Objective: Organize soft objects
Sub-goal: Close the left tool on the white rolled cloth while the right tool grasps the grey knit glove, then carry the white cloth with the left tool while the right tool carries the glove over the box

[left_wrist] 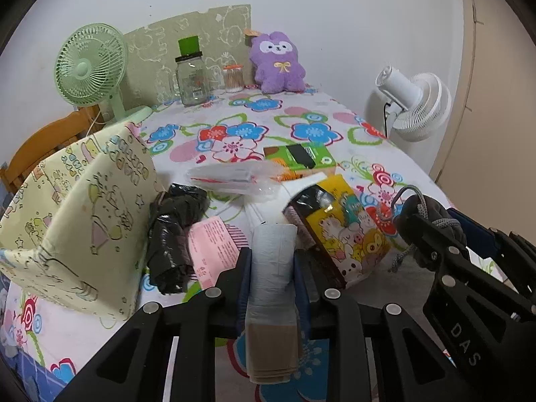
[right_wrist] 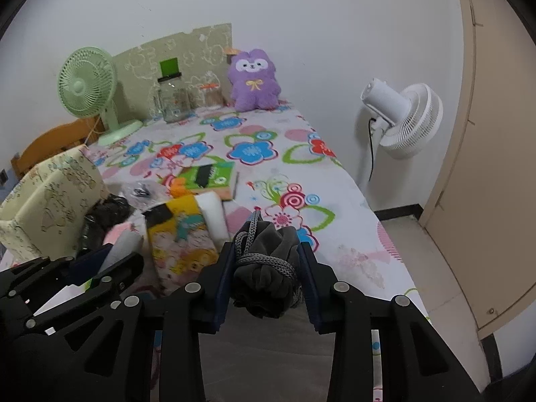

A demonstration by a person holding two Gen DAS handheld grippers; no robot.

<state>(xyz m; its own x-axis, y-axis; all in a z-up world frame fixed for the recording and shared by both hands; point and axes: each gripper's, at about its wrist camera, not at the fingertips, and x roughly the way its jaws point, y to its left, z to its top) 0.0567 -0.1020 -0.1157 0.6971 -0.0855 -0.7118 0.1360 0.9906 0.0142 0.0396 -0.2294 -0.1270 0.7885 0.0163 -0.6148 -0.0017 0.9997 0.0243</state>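
Two soft bundles are being held at once above the near end of the flowered surface (right_wrist: 254, 154): the left gripper (left_wrist: 272, 261) is pinching a pale grey roll (left_wrist: 273, 288) between narrow fingers, and the right gripper (right_wrist: 266, 268) is clamping a dark grey drawstring pouch (right_wrist: 268, 261). The roll is looking smooth and banded with tan tape at its lower end, so it could be slipping down through the pads. The pouch is looking crumpled, and its knotted cord could be snagging on the yellow cartoon packet (left_wrist: 348, 234) nearby, beside the patterned fabric bin (left_wrist: 77, 221).
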